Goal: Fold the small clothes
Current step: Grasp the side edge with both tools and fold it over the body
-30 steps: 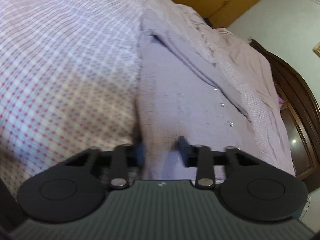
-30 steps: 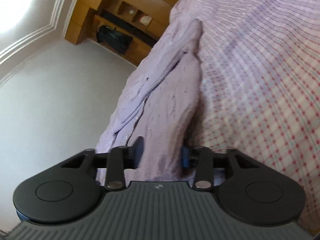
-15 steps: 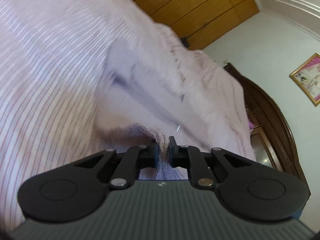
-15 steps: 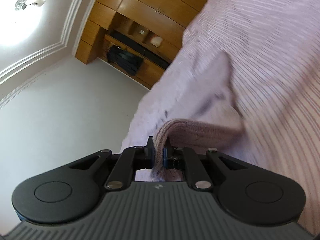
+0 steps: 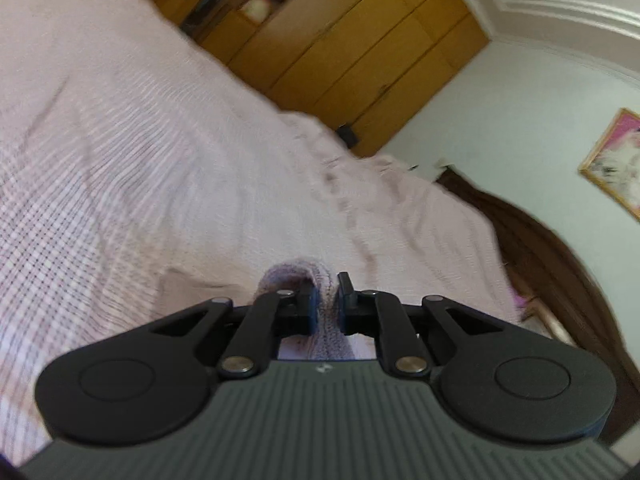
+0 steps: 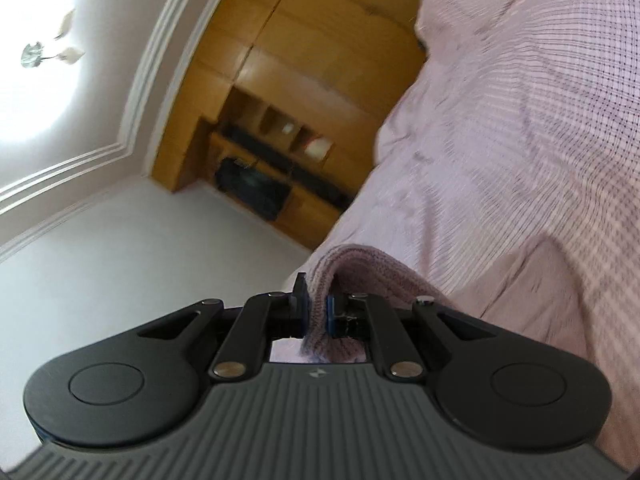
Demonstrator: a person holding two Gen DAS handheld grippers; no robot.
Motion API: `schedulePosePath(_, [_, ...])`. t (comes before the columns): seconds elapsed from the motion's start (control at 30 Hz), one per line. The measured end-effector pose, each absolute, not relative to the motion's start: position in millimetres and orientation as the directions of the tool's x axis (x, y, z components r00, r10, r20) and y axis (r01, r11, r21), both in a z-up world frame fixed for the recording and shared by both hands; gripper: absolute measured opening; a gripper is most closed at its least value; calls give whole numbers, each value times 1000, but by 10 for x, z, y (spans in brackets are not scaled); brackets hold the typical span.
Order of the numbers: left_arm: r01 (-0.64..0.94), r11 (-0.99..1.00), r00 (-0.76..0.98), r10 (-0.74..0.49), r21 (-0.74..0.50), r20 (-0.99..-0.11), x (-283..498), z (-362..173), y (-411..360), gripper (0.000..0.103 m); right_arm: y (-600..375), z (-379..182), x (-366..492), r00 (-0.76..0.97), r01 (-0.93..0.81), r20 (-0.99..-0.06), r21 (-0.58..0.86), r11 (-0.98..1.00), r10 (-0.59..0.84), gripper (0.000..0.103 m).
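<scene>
A small lilac knitted garment (image 5: 298,276) is pinched in both grippers over a bed. My left gripper (image 5: 325,300) is shut on a bunched edge of it; only a hump of knit shows above the fingers, and more hangs below. My right gripper (image 6: 318,300) is shut on another edge of the same garment (image 6: 360,266), which arches up from the jaws and drapes to the right. Most of the garment is hidden under the gripper bodies.
A bed with a pink-and-lilac checked cover (image 5: 120,168) fills the left wrist view and also shows in the right wrist view (image 6: 540,120). Wooden wardrobes (image 5: 352,48), a shelf unit (image 6: 272,152), a dark wooden headboard (image 5: 560,256) and white walls stand beyond.
Both grippers have closed on the garment's edges and lifted it off the bed. The flat garment with its buttons is out of view; both cameras now tilt up toward wardrobes and walls.
</scene>
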State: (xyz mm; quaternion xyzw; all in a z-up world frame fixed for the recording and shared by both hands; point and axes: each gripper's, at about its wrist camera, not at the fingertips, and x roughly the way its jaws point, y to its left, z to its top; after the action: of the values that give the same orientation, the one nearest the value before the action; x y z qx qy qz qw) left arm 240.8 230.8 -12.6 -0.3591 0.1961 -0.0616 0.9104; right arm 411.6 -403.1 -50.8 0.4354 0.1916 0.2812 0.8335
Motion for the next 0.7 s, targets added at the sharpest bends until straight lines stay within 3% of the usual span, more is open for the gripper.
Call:
schedulePosePath(0.07, [-55,803,905,-210,-593,-369,2499,-329,2317,15,-3939,-702,4327,800,-199,-187,813,546,571,14])
schedulePosePath(0.1, [-96,827,904,-161,-554,-397,2490,-413,2320,23,-3899,-778,4369,802,-161,-249,786,597,543,19])
schedulePosePath(0.17, [-122,815,901,-149,-566,-409,2454,-482,2393,25,-3841,-876,4388,794,-130,-338,718,684,505,30])
schedulePosePath(0.23, [-125,818,916,-123,-562,-383,2374,-423,2416,28,-3869,-852,4363,791,-158,-327,707,689,516,39])
schedulePosePath(0.3, [-125,841,923,-95,-526,-372,2285,-329,2366,34,-3926,-747,4272,803,-211,-271,703,679,531,61])
schedulePosePath(0.33, [-111,860,923,-97,-498,-373,2245,-283,2300,34,-3929,-659,4183,814,-235,-264,666,708,518,62])
schedulePosePath(0.43, [-74,911,906,-109,-406,-410,2183,-201,2022,34,-3812,-482,4017,803,-301,-291,556,775,521,62])
schedulePosePath(0.53, [28,946,881,-176,-323,-439,2162,-147,1664,34,-3575,-359,3868,784,-334,-374,419,844,496,61])
schedulePosePath(0.6, [106,948,843,-245,-299,-479,2205,-178,1454,34,-3425,-327,3786,767,-332,-443,347,877,465,46])
schedulePosePath(0.7, [71,920,792,-288,-387,-538,2424,-311,1420,34,-3294,-319,3630,755,-321,-491,300,898,434,36])
